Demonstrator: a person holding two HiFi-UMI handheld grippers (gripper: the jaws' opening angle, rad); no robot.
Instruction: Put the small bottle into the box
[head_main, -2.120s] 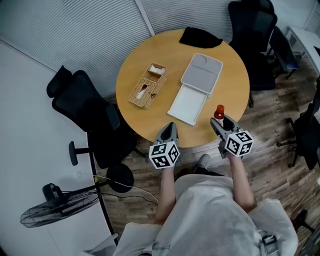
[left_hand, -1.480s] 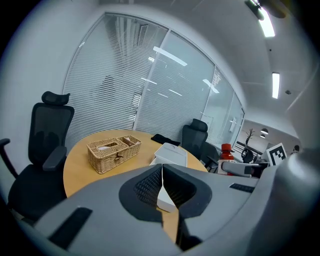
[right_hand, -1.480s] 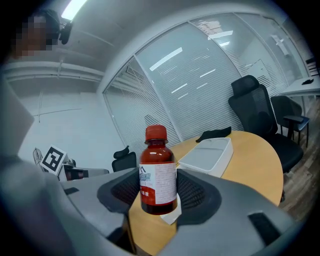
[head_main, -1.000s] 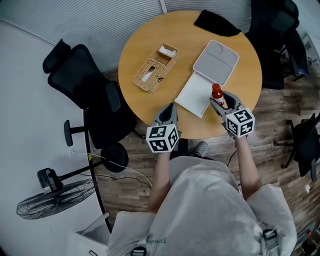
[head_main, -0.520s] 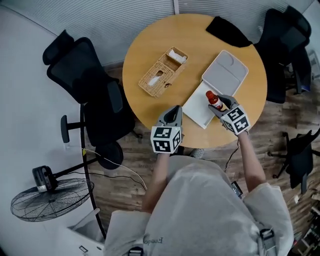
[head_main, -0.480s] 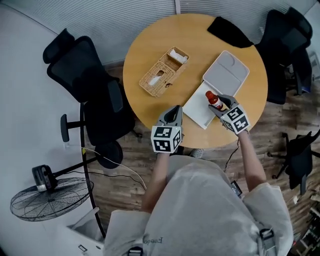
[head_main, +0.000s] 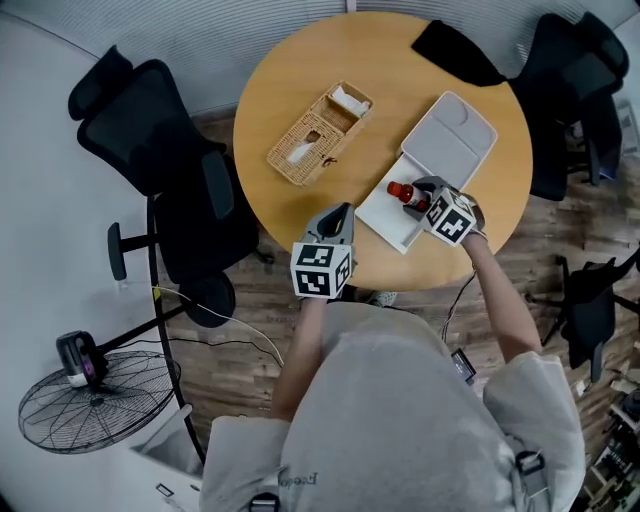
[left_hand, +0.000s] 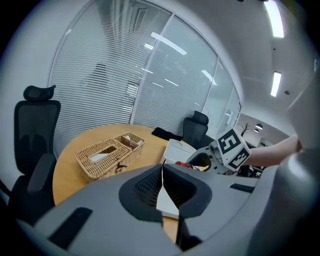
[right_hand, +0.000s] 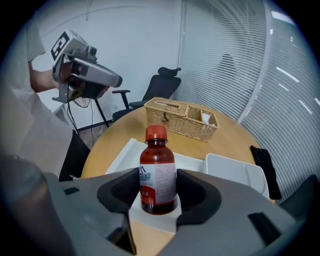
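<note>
Head view: small bottle held over the open box, not yet released.
Left gripper (head_main: 342, 212) hangs at the near edge of the table (head_main: 280, 80), jaws together on nothing, judged parked clear of the box's near corner so the working hand has room. Right gripper (head_main: 420, 195) has its jaws clamped on the small bottle (head_main: 400, 190) across the label, red cap free; that low grip should let the base go down first. Bottle is over the near half of the box (head_main: 385, 222), by the table's near right edge; whether its base touches the box floor cannot be told. Lid (head_main: 450, 140) lies open beyond, so the tray is unobstructed. Wicker basket (head_main: 318, 133) sits well apart toward the left edge; black cloth (head_main: 455, 52) at the far edge.
</note>
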